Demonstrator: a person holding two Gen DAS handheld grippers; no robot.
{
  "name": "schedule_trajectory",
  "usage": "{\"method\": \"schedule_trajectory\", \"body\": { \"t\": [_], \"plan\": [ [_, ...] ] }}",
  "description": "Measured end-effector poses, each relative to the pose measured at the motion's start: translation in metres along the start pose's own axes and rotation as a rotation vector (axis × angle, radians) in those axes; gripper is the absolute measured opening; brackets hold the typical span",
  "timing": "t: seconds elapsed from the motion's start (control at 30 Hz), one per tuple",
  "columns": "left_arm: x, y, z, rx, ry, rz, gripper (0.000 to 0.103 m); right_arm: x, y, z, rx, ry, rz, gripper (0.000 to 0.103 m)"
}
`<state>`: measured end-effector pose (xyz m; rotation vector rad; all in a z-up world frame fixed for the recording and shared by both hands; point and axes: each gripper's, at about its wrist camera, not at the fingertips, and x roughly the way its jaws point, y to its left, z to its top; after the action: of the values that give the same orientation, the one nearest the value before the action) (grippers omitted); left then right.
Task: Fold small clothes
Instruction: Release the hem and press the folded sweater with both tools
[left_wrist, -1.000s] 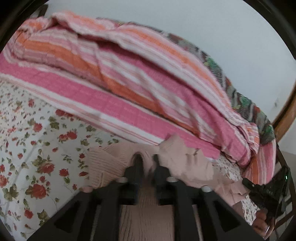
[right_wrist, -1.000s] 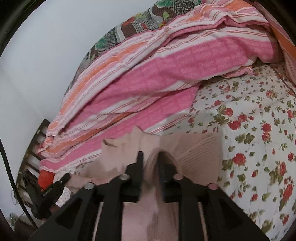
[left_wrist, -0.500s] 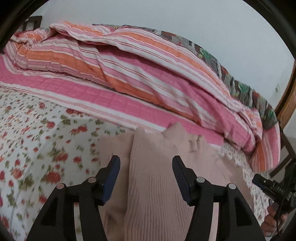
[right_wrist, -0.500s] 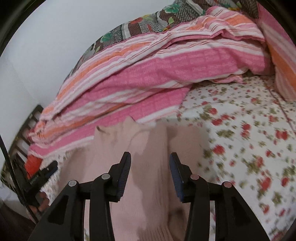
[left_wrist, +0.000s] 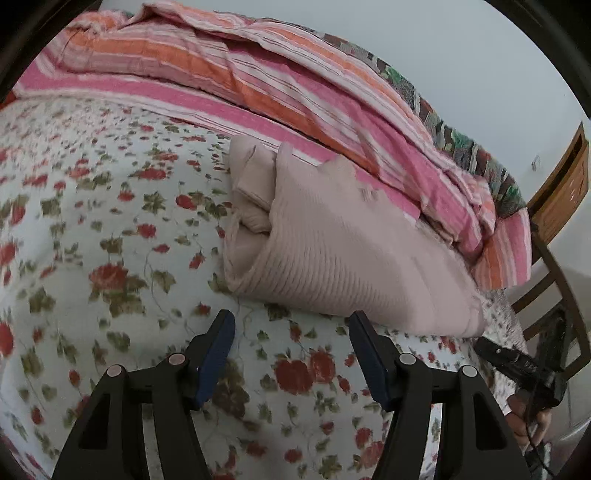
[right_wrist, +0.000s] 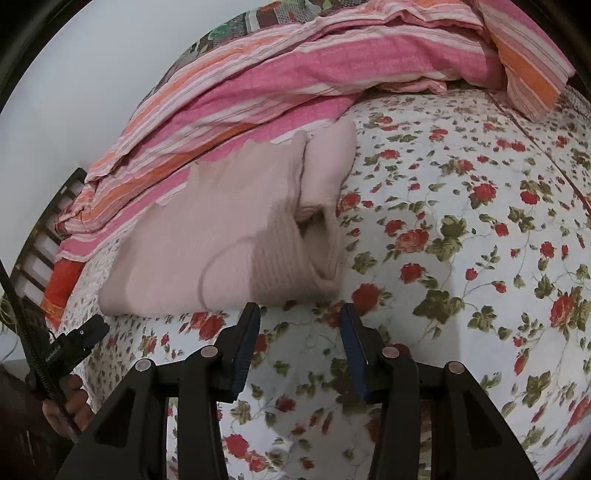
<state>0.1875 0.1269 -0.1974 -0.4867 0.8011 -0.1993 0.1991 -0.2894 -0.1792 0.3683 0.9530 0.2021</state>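
A pale pink ribbed knit garment (left_wrist: 332, 251) lies folded in a thick bundle on the flowered bed sheet (left_wrist: 92, 240). It also shows in the right wrist view (right_wrist: 229, 236), with a folded sleeve end at its right side. My left gripper (left_wrist: 291, 325) is open and empty, just in front of the bundle's near edge and apart from it. My right gripper (right_wrist: 299, 317) is open and empty, also just in front of the bundle's near edge.
A pink and orange striped quilt (left_wrist: 280, 85) is heaped along the far side of the bed, touching the garment's far edge; it also shows in the right wrist view (right_wrist: 295, 74). A wooden chair (left_wrist: 557, 192) stands at the right. The other hand-held gripper (left_wrist: 517, 365) shows at the bed's edge.
Both grippers were shut on the pink garment one second ago. They opened, let it go and drew back toward me, so the folded bundle now lies on the sheet ahead of them.
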Motion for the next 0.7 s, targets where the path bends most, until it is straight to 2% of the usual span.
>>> {"method": "schedule_trajectory", "body": {
  "t": [0.2, 0.33, 0.43, 0.5, 0.53, 0.63, 0.7],
  "plan": [
    [0.018, 0.009, 0.009, -0.089, 0.01, -0.065, 0.062, 0.019, 0.01, 0.006, 0.063, 0.017, 0.043, 0.048],
    [0.033, 0.005, 0.019, -0.092, -0.021, -0.056, 0.06, 0.033, 0.01, 0.011, 0.114, -0.022, 0.022, 0.049],
    [0.041, 0.008, 0.025, -0.116, -0.05, -0.057, 0.059, 0.039, 0.002, 0.021, 0.182, -0.047, 0.059, 0.049],
    [0.043, 0.009, 0.026, -0.118, -0.077, -0.044, 0.055, 0.041, -0.004, 0.024, 0.205, -0.066, 0.08, 0.048],
    [0.044, 0.009, 0.025, -0.118, -0.087, -0.028, 0.051, 0.042, -0.006, 0.023, 0.205, -0.079, 0.086, 0.047],
    [0.044, 0.005, 0.025, -0.097, -0.105, 0.003, 0.051, 0.042, -0.006, 0.021, 0.196, -0.116, 0.077, 0.045],
    [0.045, 0.004, 0.025, -0.087, -0.109, 0.022, 0.049, 0.042, -0.003, 0.022, 0.183, -0.12, 0.046, 0.033]
  ]
}}
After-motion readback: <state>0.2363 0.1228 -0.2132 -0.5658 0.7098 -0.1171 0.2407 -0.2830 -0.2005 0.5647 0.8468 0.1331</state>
